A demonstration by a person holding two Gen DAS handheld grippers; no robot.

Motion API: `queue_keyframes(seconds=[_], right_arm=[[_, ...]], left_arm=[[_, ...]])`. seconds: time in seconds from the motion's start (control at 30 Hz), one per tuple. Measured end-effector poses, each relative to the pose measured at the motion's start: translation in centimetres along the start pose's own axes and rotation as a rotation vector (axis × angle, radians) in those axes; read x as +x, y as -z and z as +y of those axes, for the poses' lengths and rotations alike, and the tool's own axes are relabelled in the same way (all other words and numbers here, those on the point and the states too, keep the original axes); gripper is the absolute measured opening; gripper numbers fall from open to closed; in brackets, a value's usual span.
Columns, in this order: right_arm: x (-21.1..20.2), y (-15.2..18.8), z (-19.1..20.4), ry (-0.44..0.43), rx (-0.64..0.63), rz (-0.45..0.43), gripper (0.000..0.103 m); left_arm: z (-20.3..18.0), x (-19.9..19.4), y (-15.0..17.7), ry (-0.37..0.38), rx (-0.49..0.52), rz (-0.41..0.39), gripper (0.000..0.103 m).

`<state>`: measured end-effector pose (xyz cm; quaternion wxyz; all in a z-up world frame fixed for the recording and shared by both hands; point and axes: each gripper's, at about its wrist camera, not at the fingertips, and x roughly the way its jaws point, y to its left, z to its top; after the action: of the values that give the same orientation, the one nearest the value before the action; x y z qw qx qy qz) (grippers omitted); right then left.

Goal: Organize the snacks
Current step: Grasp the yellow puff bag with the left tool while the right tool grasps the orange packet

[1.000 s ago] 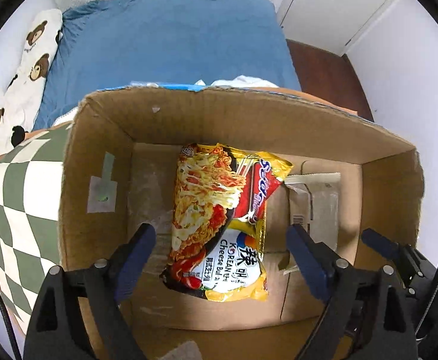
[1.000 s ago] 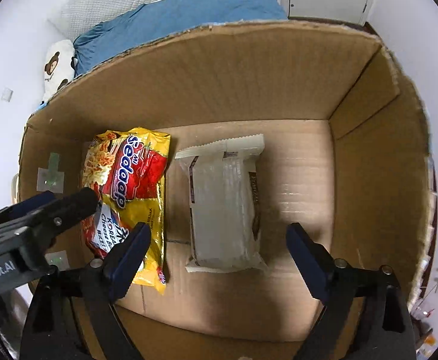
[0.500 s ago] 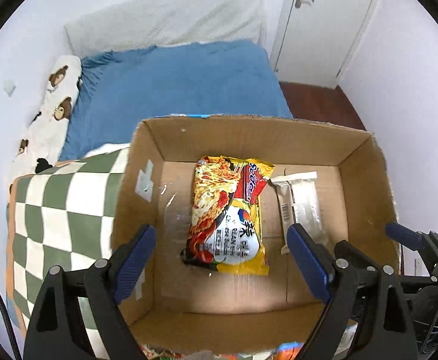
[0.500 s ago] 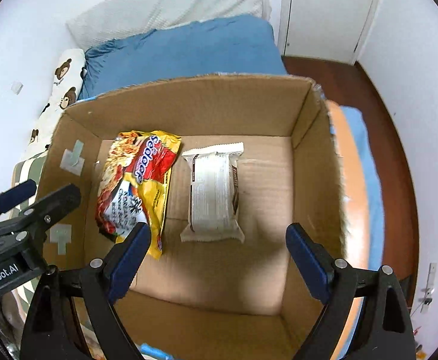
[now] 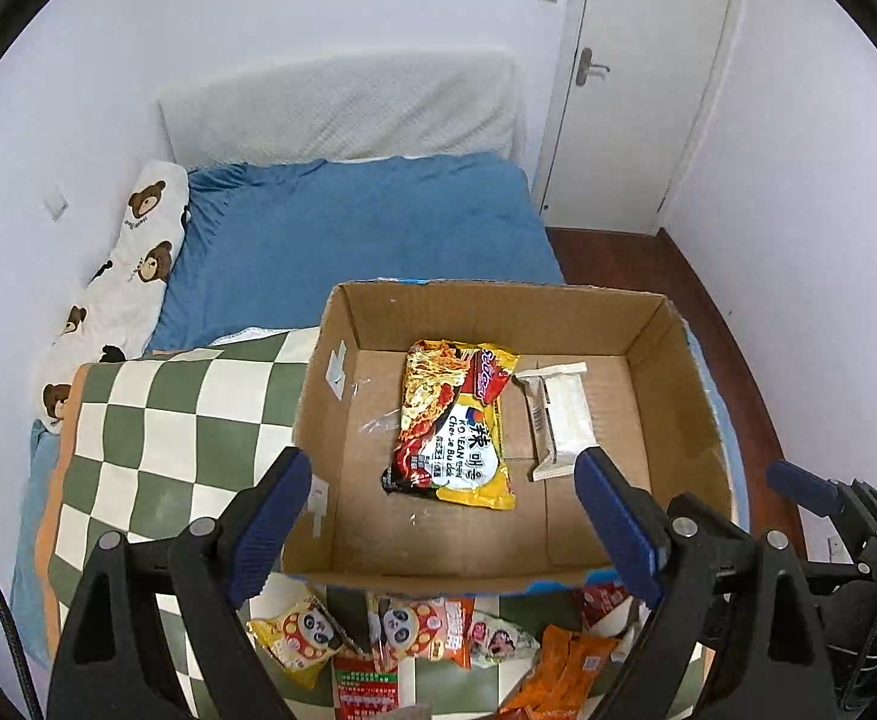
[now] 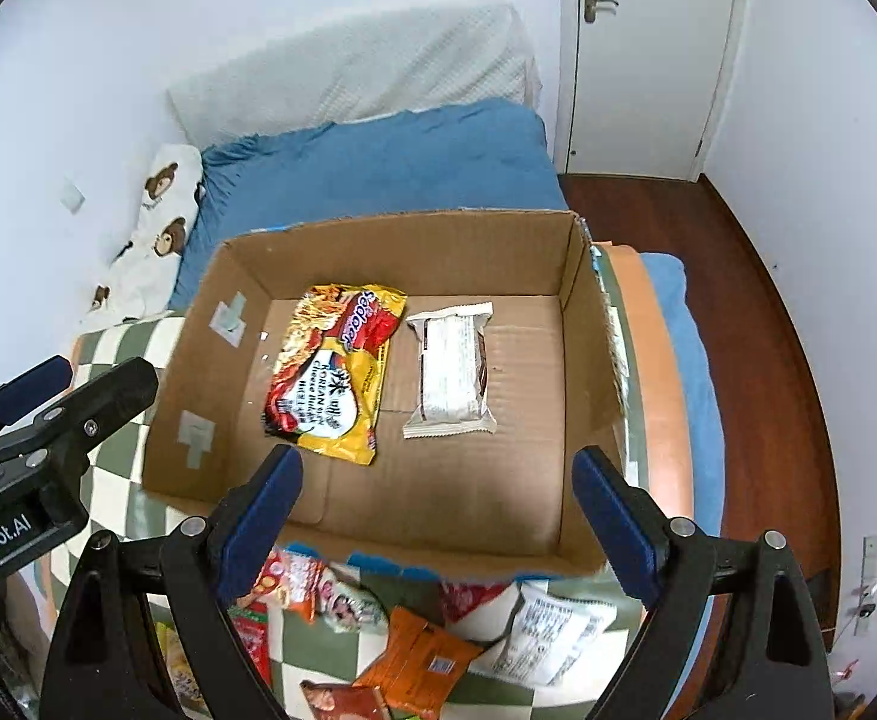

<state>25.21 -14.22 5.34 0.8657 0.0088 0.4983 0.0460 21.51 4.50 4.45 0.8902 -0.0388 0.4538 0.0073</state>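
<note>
Field note: 2 packets already lay flat on the floor of the cardboard box, the noodle packet at middle and the white wrapped bar just beside it. I held my left gripper and right gripper above the box's near wall, jaws apart, nothing between them. A heap of loose snack packets outside that wall was left to pack. I judged the job barely begun.
</note>
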Motion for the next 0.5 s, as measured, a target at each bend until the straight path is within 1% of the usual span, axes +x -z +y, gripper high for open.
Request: queue_keyframes(seconds=[0.13,0.27,0.33,0.43,0.5], right_arm=[[-2.1,1.5,0.2,-0.005,0.016,-0.024,0.093],[-3.6,3.3,0.0,-0.022,0.044,-0.023,0.093],[-3.6,4.6,-0.1,-0.032,0.06,0.002,0.093],[-2.4,7.3,-0.4,-0.06,0.095,0.07,0.093],[-1.2,9.6,-0.6,-0.071,0.115,0.129,0.093]], left_arm=[[-0.2,-1.8,0.9,0.001,0.005,-0.02,0.09],[0.1,-3.0,2.7,0.013,-0.003,-0.012,0.09],[0.4,-3.3,3.8,0.013,-0.005,-0.003,0.09],[1.7,-3.2,6.7,-0.016,-0.007,0.038,0.09],[3.3,-2.6,9.2,-0.04,-0.019,0.09,0.09]])
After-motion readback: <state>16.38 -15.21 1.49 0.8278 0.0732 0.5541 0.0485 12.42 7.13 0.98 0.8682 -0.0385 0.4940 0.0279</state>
